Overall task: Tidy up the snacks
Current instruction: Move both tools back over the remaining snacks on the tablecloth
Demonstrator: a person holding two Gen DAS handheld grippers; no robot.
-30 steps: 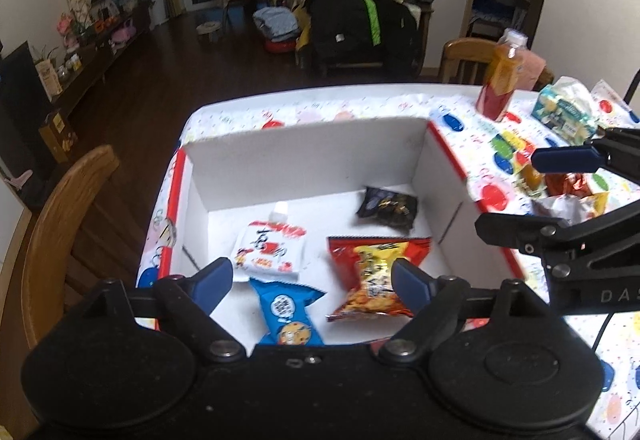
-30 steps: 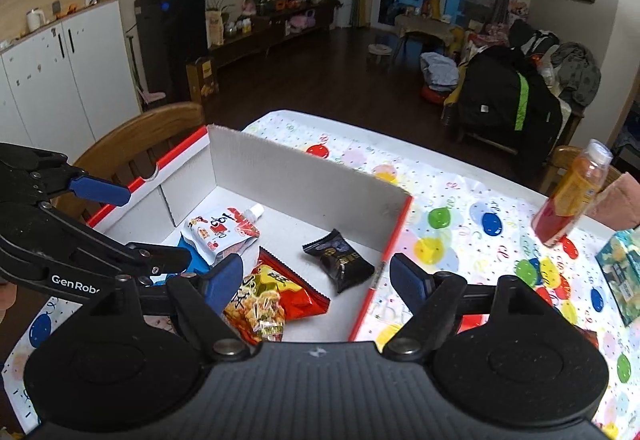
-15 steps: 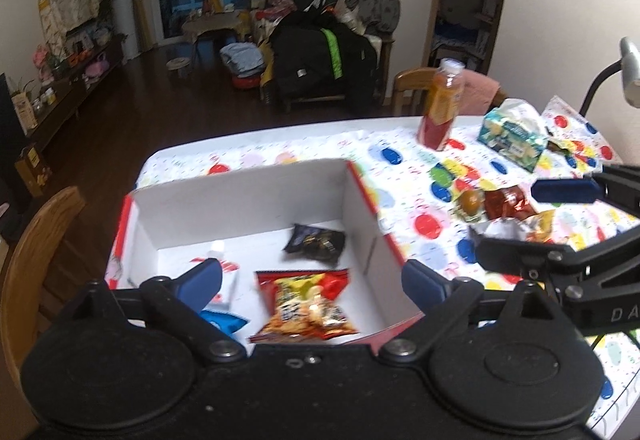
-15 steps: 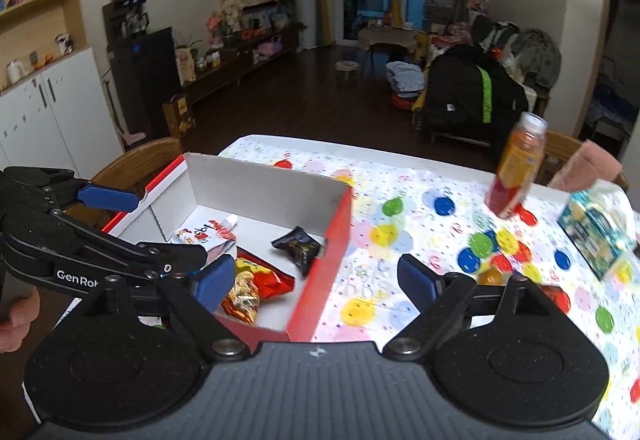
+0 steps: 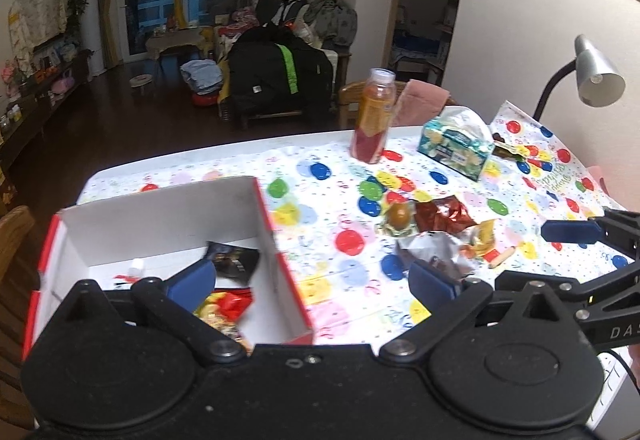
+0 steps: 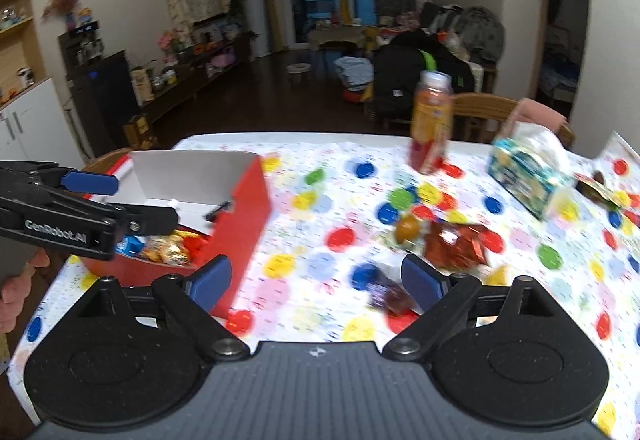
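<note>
A cardboard box (image 5: 160, 216), white inside and red outside, stands at the table's left. A black packet (image 5: 236, 262) and a red-and-yellow chip bag (image 5: 224, 312) lie in it. My left gripper (image 5: 312, 282) hangs open and empty over the box's right wall. Loose snacks lie right of the box: a brown egg packet (image 5: 400, 216), a red-brown wrapper (image 5: 444, 214) and a silver wrapper (image 5: 432, 252). My right gripper (image 6: 316, 280) is open and empty above the tablecloth, with the red wrapper (image 6: 456, 244) and a dark purple packet (image 6: 388, 294) just ahead. The box's red wall (image 6: 240, 216) is at its left.
An orange-red drink bottle (image 5: 374, 116) and a tissue pack (image 5: 456, 144) stand at the table's far side. A desk lamp (image 5: 596, 72) leans in at the right. A wooden chair (image 5: 12, 236) is left of the box. A person's hand (image 6: 16, 292) shows at the left edge.
Both grippers have swung right, away from the box interior toward the loose snacks on the tablecloth. Both stay open and empty.
</note>
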